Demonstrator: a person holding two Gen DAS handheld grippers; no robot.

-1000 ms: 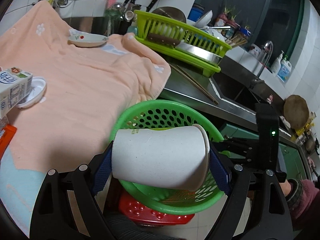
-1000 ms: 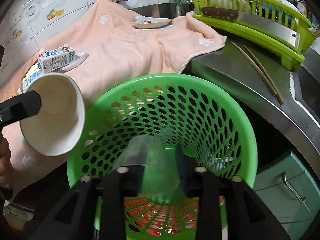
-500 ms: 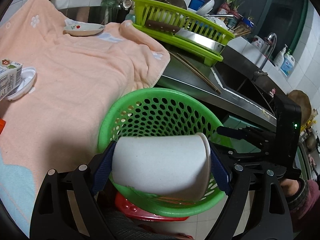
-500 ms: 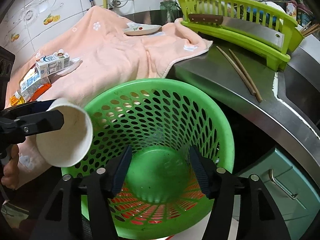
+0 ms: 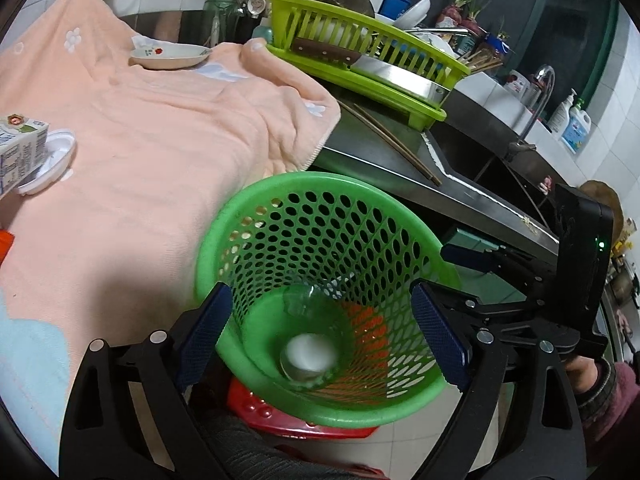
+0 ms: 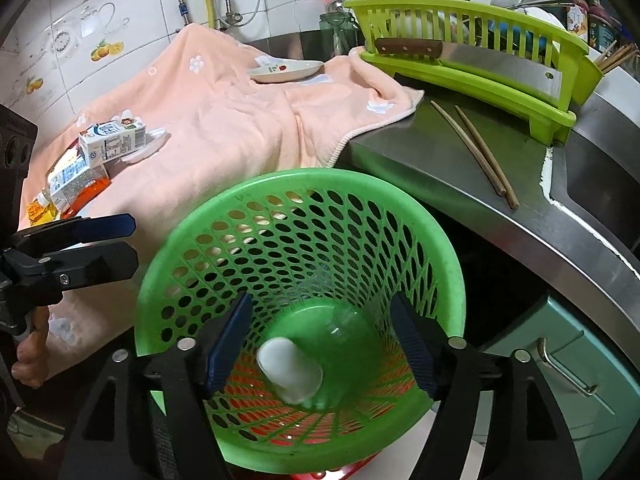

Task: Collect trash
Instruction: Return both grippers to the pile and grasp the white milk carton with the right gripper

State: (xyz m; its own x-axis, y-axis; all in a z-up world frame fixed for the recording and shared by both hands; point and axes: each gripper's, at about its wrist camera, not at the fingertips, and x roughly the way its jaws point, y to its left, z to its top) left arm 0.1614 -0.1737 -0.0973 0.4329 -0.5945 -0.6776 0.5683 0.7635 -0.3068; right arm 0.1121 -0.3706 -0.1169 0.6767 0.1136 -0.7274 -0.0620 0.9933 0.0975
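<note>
Claws first: the left claw (image 5: 320, 336) and the right claw (image 6: 324, 344) both hang with jaws apart and nothing between them, above the round green perforated plastic basket (image 6: 448, 248). At its bottom lie a white paper cup (image 6: 289, 372) on its side and a clear plastic cup (image 5: 316, 320), touching. Farther off, on the peach towel (image 6: 240, 120) over the steel counter (image 6: 540, 216), sit milk cartons (image 6: 110, 140), a white lid (image 5: 52, 160) and a small dish (image 6: 286, 69)
</note>
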